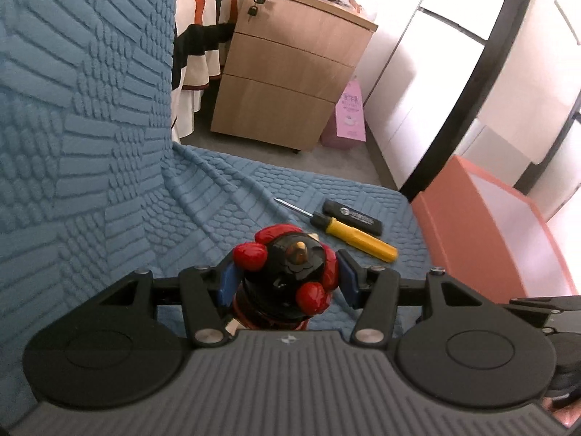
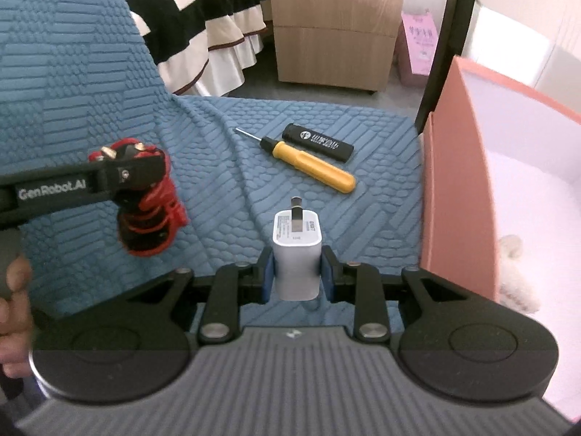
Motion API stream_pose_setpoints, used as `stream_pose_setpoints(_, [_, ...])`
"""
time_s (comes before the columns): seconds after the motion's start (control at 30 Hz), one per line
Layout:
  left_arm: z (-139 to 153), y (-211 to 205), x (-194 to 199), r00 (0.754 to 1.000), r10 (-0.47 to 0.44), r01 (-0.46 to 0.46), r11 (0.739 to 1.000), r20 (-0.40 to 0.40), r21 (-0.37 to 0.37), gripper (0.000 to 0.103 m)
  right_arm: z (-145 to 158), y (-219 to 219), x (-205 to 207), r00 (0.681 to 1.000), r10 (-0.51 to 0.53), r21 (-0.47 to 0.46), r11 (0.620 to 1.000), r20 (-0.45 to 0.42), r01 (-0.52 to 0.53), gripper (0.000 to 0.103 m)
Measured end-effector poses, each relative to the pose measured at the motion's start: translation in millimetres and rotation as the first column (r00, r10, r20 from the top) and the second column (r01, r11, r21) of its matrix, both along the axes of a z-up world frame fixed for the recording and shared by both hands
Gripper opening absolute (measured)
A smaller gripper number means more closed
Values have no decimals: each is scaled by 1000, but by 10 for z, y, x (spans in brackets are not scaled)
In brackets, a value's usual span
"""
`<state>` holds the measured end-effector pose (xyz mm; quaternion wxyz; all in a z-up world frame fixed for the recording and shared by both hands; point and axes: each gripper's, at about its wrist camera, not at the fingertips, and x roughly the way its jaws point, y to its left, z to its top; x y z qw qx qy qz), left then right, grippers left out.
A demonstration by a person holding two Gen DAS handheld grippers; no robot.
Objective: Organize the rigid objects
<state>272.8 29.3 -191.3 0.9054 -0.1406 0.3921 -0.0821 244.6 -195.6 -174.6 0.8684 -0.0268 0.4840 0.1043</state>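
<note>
Between the right gripper's (image 2: 297, 276) jaws sits the white charger (image 2: 296, 254), clamped.

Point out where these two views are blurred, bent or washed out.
Left wrist view: fisheye bows the black frame; the bright white wall behind it is washed out. Right wrist view: the red and black figurine is smeared, the pink box interior glares pale, the white charger stays sharp.

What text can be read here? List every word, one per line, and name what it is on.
"GenRobot.AI": on the left claw's black arm.
White charger: small grey print, too small to read.
Black lighter: white logo and characters, too blurred.
Pink bag: print unreadable.
</note>
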Motion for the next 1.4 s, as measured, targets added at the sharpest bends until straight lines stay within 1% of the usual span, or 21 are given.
stream_pose_setpoints(0.1, [72, -41, -128, 1000, 3, -3, 1000, 1, -6, 61, 50, -44, -73, 1000, -11, 13, 1000, 0, 11, 30])
stream_pose_setpoints(0.23, [163, -131, -286, 1000, 11, -11, 1000, -2, -23, 61, 121, -91, -203, 1000, 3, 13, 1000, 7, -3, 30])
stream_pose_setpoints(0.33, [251, -194, -400, 1000, 16, -16, 1000, -2, -8, 61, 182, -124, -281, 1000, -5, 20, 1000, 3, 5, 30])
stream_pose_setpoints(0.57, [493, -228, -620, 1000, 24, -24, 1000, 17, -6, 61, 433, -145, -473, 999, 5, 33, 999, 43, -7, 30])
stream_pose_setpoints(0.73, [663, -262, -753, 999, 22, -22, 1000, 31, -9, 61, 603, -187, -588, 998, 5, 60, 998, 70, -9, 30])
stream_pose_setpoints(0.9, [814, -304, -846, 999, 25, -25, 1000, 41, -10, 61, 760, -251, -691, 995, 0, 73, 997, 102, -8, 30])
stream_pose_setpoints(1.0, [906, -339, -886, 999, 20, -19, 999, 48, -25, 61, 837, -299, -746, 992, -4, 78, 997, 124, -5, 30])
stream_pose_setpoints(1.4, [1127, -697, -989, 997, -25, 28, 999, 68, -39, 61, 988, -530, -909, 984, -44, 83, 996, 170, 30, 30])
